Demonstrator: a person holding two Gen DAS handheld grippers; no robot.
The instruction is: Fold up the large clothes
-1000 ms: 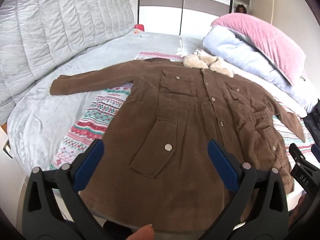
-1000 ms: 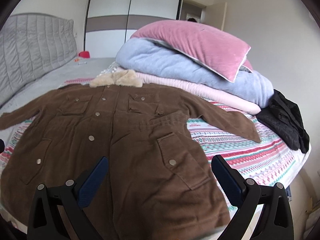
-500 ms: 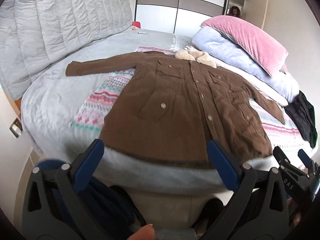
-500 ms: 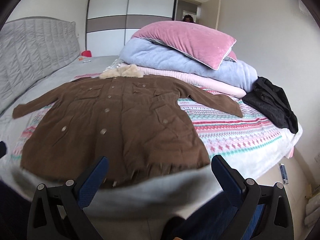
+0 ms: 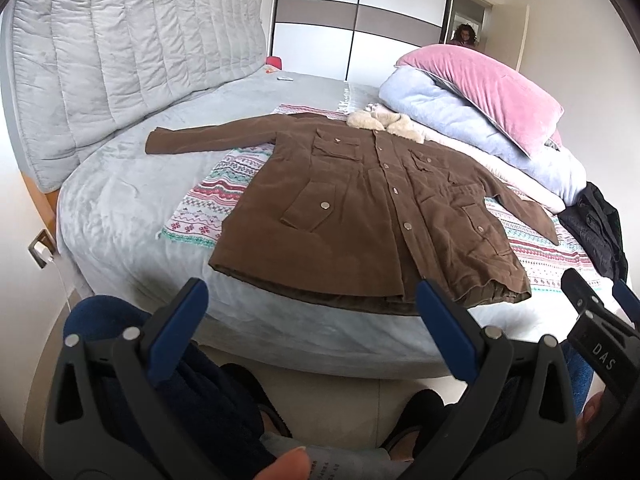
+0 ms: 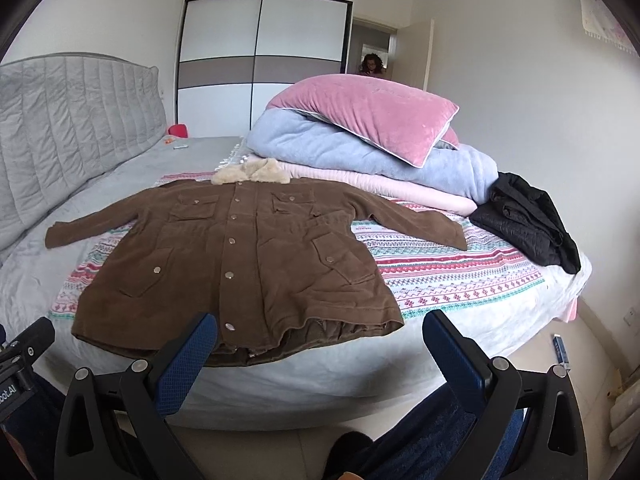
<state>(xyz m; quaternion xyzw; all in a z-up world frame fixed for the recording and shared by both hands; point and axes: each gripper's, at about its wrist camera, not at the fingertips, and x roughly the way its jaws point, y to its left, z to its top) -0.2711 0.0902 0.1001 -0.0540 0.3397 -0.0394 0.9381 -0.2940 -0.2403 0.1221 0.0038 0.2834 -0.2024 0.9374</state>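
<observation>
A large brown coat (image 5: 360, 208) with a cream fur collar (image 5: 386, 124) lies flat, front up and buttoned, sleeves spread, on a patterned blanket (image 5: 216, 196) on the bed. It also shows in the right wrist view (image 6: 240, 256). My left gripper (image 5: 312, 308) is open and empty, held off the bed's near edge in front of the coat's hem. My right gripper (image 6: 320, 336) is open and empty, also back from the hem. Part of the right gripper (image 5: 596, 320) shows at the right of the left wrist view.
A pink pillow (image 6: 368, 116) and folded duvets (image 6: 360, 156) are stacked at the bed's far right. A black garment (image 6: 524, 220) lies at the right edge. A grey padded headboard (image 5: 120, 60) runs along the left. A person (image 6: 372, 65) stands in the doorway. My legs (image 5: 208, 384) are below the grippers.
Both grippers have pulled back from over the coat's lower part to beyond the bed's near edge and risen. The coat has not moved.
</observation>
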